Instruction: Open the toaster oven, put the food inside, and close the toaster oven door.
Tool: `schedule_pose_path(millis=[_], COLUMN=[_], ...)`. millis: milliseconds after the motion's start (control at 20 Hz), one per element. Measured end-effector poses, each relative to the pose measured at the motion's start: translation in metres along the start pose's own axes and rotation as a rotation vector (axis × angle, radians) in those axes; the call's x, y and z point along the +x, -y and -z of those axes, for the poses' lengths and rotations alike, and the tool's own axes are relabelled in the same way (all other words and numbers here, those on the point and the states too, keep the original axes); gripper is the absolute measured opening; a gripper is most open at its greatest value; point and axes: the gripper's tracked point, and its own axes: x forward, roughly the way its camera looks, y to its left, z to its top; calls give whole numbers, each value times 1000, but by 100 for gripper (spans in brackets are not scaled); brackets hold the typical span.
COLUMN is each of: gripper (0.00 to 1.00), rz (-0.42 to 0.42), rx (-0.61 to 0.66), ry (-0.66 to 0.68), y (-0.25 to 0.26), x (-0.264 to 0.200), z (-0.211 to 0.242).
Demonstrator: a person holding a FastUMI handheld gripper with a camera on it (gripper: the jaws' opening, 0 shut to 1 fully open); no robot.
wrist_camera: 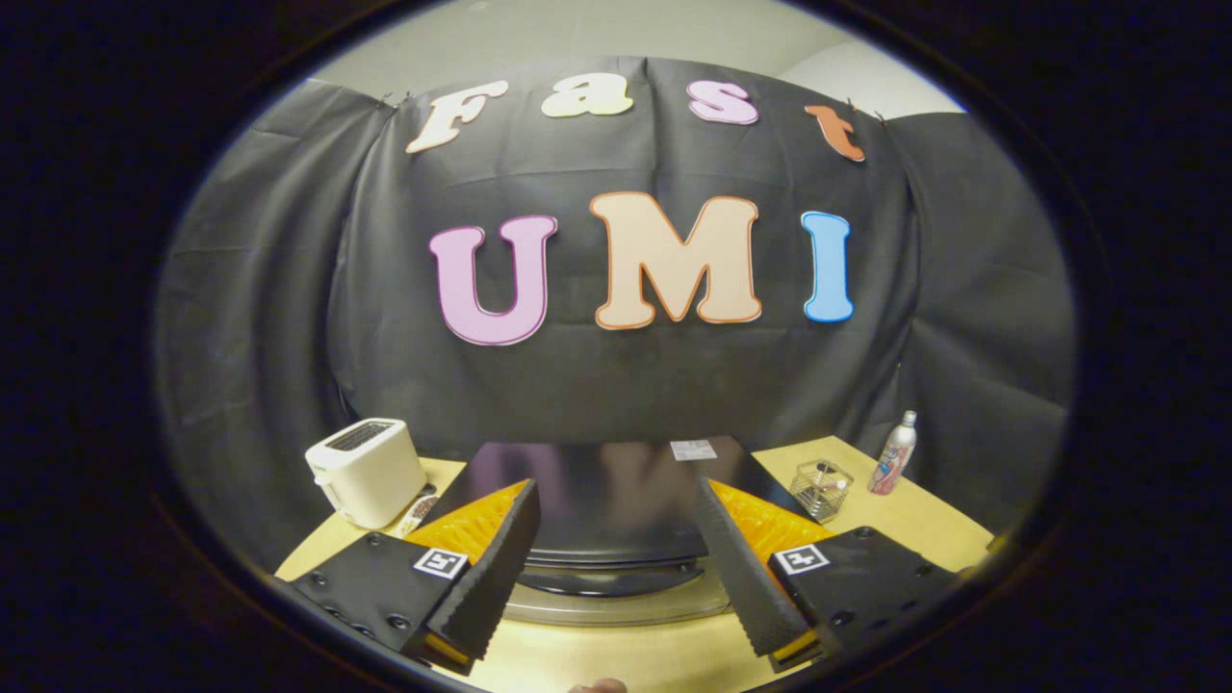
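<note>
The black toaster oven (597,481) stands on the wooden table (914,520) right ahead of me, and I look down on its glossy top. Its dark curved handle (616,580) and a silvery front edge (616,606) lie low between my fingers. I cannot tell how the door stands from this angle. My gripper (616,484) is open above the oven's front, its black ridged fingers (491,568) spread about as wide as the oven top, with nothing held between them. A small dark item (420,510), too small to identify, lies by the oven's left side.
A white pop-up toaster (366,472) stands left of the oven. A small wire basket (821,488) and a pink-and-white bottle (893,454) stand to the right. A bit of the person's hand (597,685) peeks in below the fingers.
</note>
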Motion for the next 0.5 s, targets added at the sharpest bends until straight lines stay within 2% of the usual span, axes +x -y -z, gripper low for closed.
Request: schedule_pose_path(millis=[500], gripper=[100], rz=[-11], rx=[11], ry=[-133], y=[-5], x=[15], z=[63])
